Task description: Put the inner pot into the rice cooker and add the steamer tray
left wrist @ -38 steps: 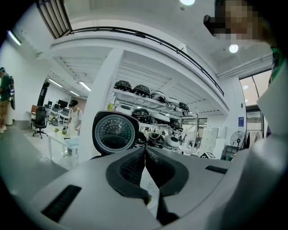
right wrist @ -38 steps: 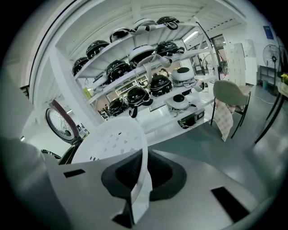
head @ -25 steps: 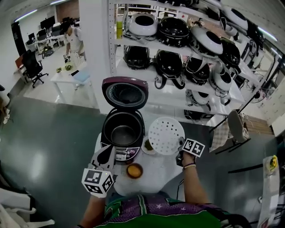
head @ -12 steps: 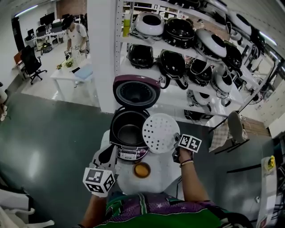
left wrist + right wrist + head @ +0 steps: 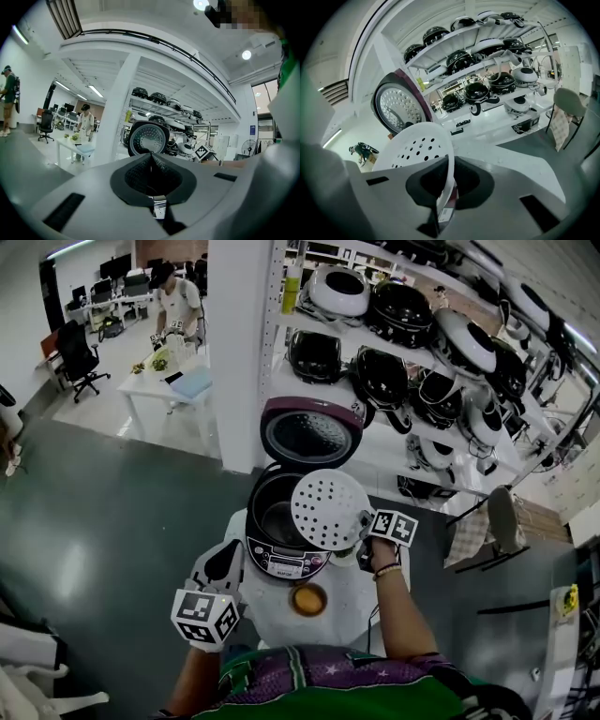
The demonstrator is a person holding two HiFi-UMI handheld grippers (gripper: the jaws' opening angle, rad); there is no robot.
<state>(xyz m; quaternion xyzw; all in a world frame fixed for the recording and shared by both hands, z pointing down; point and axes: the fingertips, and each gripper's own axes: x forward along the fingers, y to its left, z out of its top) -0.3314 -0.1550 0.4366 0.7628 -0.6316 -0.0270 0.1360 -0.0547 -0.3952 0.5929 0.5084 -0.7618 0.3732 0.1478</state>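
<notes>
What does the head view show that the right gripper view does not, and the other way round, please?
Only the head view shows the rice cooker's body with the pot inside, the orange bowl in front of it and the left gripper. Only the right gripper view shows how the right gripper has its jaws shut on the rim of the steamer tray. Both show the tray, the cooker's open lid and the shelves of other cookers.
</notes>
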